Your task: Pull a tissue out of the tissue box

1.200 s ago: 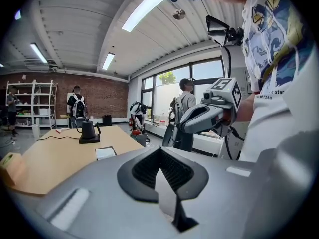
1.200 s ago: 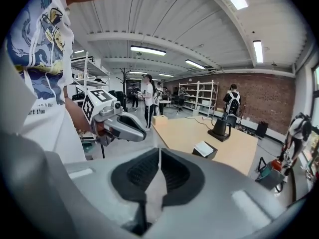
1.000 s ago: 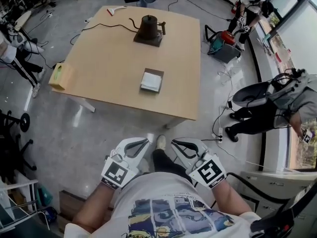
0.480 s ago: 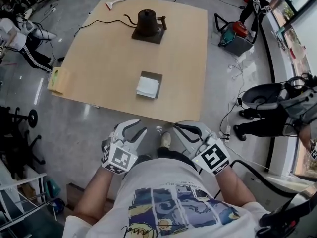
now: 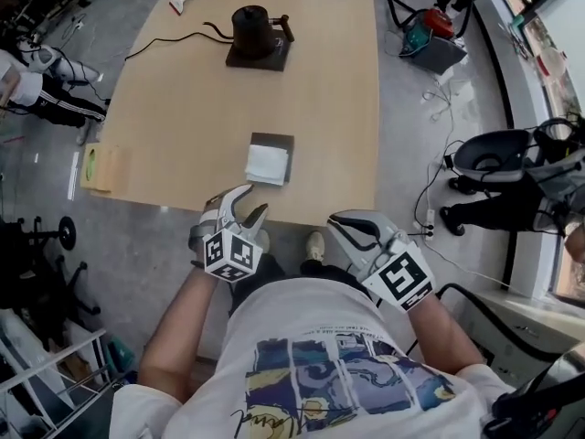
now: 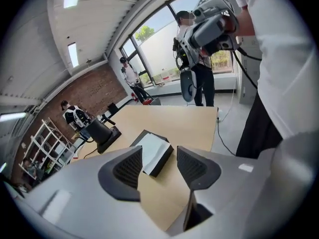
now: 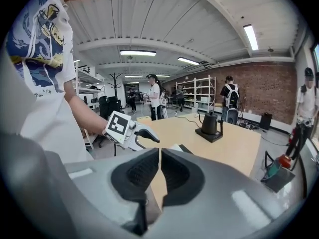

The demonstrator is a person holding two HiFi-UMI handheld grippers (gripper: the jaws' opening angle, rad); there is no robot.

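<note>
Starting at the far left, a flat yellow-green packet (image 5: 96,165) sits at the left edge of the wooden table (image 5: 174,108); I cannot tell whether it rests on the top or just beside it. At the far end of the table a dark kettle (image 5: 251,27) stands upright on its dark base, and its cord (image 5: 169,42) trails off to the left. My left gripper (image 5: 251,207) hovers over the table's near edge with its marker cube turned toward me. Its jaws are opening: they stand well apart, and nothing is pressed between the ribbed pads (image 6: 128,167). In the left gripper view only bare tabletop shows in the gap. Beyond that gap lies the tissue box (image 5: 270,160), a low dark box with a white tissue (image 5: 267,165) showing on top. It lies flat on the table near the front edge, just ahead of the left jaws and clear of them. To the right of it, my right gripper (image 5: 336,222) hangs off the table's near edge, over the floor near my shoe (image 5: 315,245). Its jaws are closed together, pad against pad, with nothing caught between them. From the right gripper view the box peeks out just above the closed tips, with the kettle farther back. Further right, past the table, a red-and-teal item (image 5: 430,39) sits on the floor among cables. A person (image 5: 521,176) wearing dark gear stands by the window side.
</note>
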